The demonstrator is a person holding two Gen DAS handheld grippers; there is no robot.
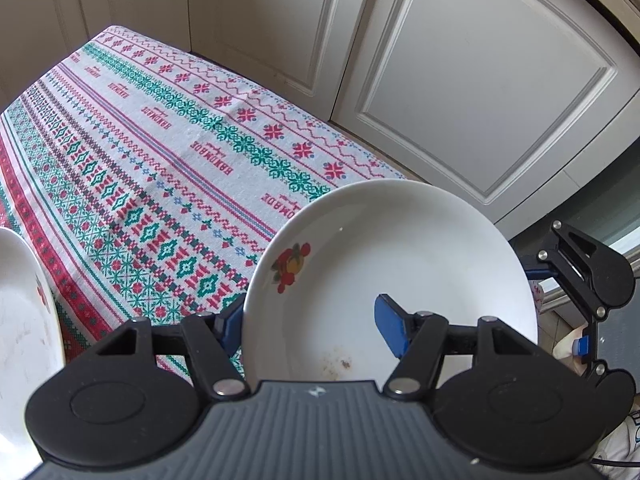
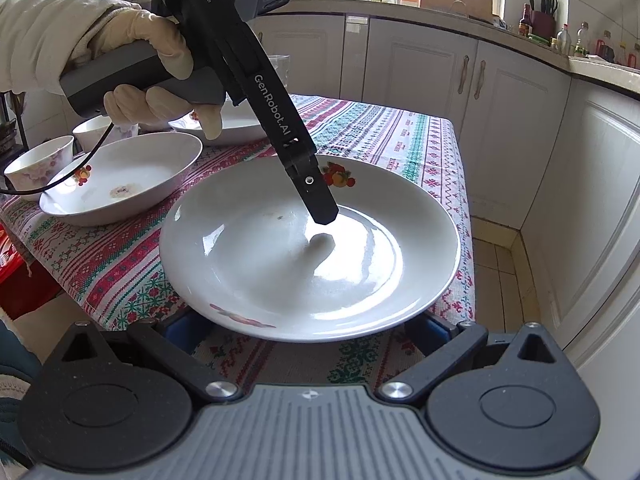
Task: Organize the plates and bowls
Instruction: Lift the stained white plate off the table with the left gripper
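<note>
Left wrist view, left to right: edge of a second white dish (image 1: 24, 320) at the frame's left border, resting on the table (image 1: 152, 152), which is covered in a red, green and white patterned cloth. Right of it, the white plate (image 1: 392, 276) with a fruit decal near its rim, tilted up toward the camera. Left gripper (image 1: 316, 322) straddles the plate's rim: one blue finger pad sits behind the rim on the left, the other blue pad (image 1: 392, 328) lies on the plate's inner face. Gripper looks clamped on the rim. Brownish specks on the plate near the bottom. Far right, the right gripper (image 1: 576, 344) shows side-on, beyond the plate's edge; its hold cannot be told from here. White cabinet doors (image 1: 480, 92) behind.

Right wrist view, left to right: two small floral bowls (image 2: 40, 164) at the far left of the table, then a wide shallow bowl (image 2: 124, 180) with a stain in its centre, another white dish partly hidden behind the gloved left hand (image 2: 152, 52). That hand holds the left gripper's handle, finger tip down in the plate's well. The plate sits over the near table corner. Right gripper's blue fingers show spread wide below the plate's near rim, either side of it; contact is not clear.
</note>
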